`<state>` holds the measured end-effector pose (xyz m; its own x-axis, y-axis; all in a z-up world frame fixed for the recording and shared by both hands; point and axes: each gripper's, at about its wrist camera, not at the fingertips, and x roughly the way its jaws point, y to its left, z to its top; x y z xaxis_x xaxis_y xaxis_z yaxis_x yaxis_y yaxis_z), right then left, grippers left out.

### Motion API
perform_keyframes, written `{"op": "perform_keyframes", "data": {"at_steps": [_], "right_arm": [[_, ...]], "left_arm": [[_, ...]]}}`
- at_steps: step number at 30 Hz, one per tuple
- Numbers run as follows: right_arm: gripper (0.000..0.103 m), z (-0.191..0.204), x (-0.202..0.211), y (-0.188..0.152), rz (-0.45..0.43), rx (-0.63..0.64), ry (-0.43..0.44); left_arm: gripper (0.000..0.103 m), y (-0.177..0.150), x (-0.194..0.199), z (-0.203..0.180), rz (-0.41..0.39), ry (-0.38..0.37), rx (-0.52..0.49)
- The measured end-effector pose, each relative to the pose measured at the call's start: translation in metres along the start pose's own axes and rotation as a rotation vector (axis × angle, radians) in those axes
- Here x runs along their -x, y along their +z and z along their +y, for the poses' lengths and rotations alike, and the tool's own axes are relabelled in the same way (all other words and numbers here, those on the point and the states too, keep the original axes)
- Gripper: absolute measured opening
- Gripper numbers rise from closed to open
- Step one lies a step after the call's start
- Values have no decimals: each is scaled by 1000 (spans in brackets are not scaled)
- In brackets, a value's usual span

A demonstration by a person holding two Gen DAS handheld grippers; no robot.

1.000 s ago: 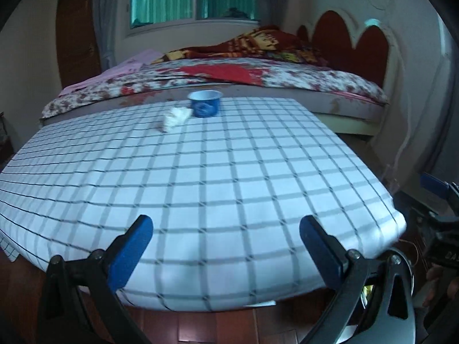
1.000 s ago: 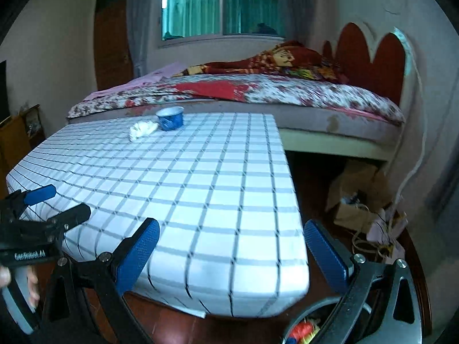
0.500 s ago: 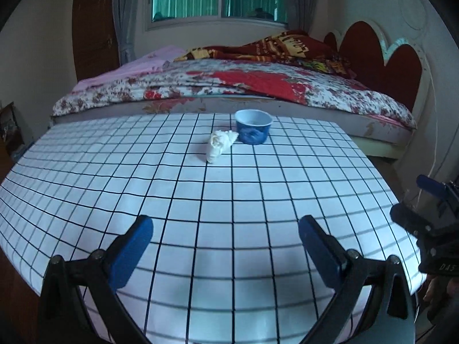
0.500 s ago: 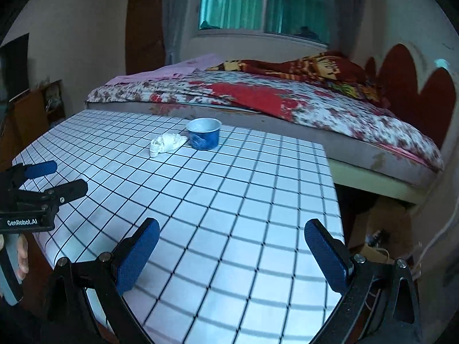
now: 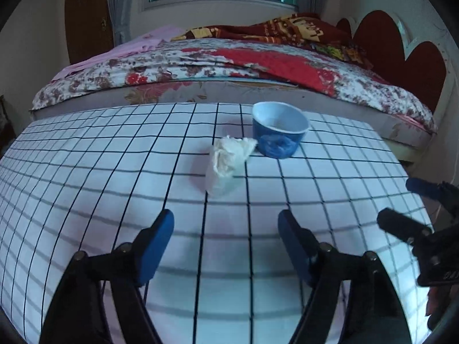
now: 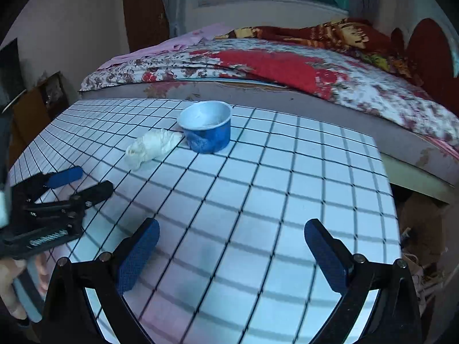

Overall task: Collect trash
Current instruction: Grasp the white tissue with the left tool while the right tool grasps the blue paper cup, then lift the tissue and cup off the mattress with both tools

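Note:
A crumpled white tissue lies on the checked tablecloth, touching a blue paper cup that stands upright behind it to the right. My left gripper hovers just short of the tissue, its jaws closing with nothing between them. In the right wrist view the tissue and the cup sit at the far left of centre. My right gripper is open over bare cloth, well short of the cup. The left gripper shows at that view's left, the right gripper at the left view's right edge.
A bed with a flowered cover and red blanket runs along the table's far edge. Its red headboard is at the right. Boxes and clutter lie on the floor past the table's right edge. A dark cabinet stands left.
Both grippers have moved forward over the table towards the tissue and cup, which now look much larger. The left gripper's jaws have narrowed; the right jaws stay wide.

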<state>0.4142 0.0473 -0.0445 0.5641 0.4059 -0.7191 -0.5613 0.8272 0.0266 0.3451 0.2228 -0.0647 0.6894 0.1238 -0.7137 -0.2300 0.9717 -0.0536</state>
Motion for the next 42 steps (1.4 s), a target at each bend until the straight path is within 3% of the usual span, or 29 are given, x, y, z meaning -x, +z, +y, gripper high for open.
{"op": "perform_keyframes", "data": {"at_steps": [11,16,17,20,21,25,32,35,41,42], "right_arm": [[102,-9,-59,37,13,63,19],[102,-10,-70,38,8,75,24],[102,-10,-73,39,9,73,28],[102,-6,-79,46,11,77,36],[102,-3,-81,48,12,85,37],[102,9,-91,58,18,102,48],[101,29,-119,84,19,59,62],[93,33,-130,94,20,30,37],[92,35,-139,98,29,20,30],[85,35,-140,97,32,25,27]], "left_arm": [[75,38,-69,9,72,-39,-12],[68,43,-85,15,109,-56,0],[65,44,-86,14,107,-55,-8],[37,50,-89,13,111,-90,-47],[36,53,-90,12,114,-87,-65],[34,61,-88,21,92,-56,-105],[34,67,-92,50,81,-15,-25],[34,68,-98,54,90,-19,-3],[34,69,-101,56,94,-9,-2],[34,69,-101,56,93,-6,-1]]}}
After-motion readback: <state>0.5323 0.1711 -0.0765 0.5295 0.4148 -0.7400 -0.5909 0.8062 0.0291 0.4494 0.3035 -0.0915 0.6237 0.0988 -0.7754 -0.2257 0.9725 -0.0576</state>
